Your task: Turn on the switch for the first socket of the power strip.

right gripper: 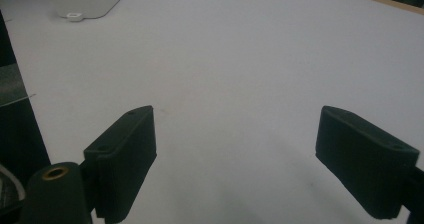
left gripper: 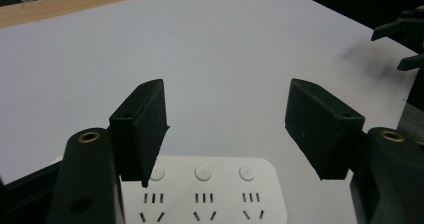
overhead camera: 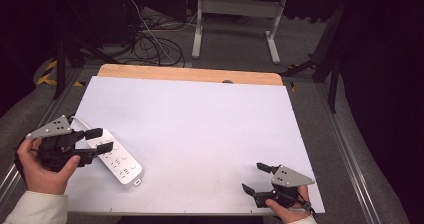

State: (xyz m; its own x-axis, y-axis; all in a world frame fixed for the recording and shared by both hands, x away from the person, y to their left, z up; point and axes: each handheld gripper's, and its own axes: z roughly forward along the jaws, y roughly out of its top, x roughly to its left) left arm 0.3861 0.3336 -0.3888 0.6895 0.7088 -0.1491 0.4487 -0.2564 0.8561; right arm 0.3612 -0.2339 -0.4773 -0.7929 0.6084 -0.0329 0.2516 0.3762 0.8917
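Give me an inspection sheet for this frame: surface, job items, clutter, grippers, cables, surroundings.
Surface: white board on a wooden table, bare apart from one item.
Job's things: white power strip lying flat at the left front.
Clutter: nothing seen.
Grippers: left gripper open, over the strip's near end; right gripper open, over bare board at the right front.
Cables: tangle of cables on the floor behind the table.
Surroundings: white desk frame, dark curtains.

On the one white table (overhead camera: 200,114) lies one white power strip (overhead camera: 117,161) showing three round buttons above three socket groups in the left gripper view, with two grippers, left (overhead camera: 95,140) and right (overhead camera: 255,176), each held by one hand.
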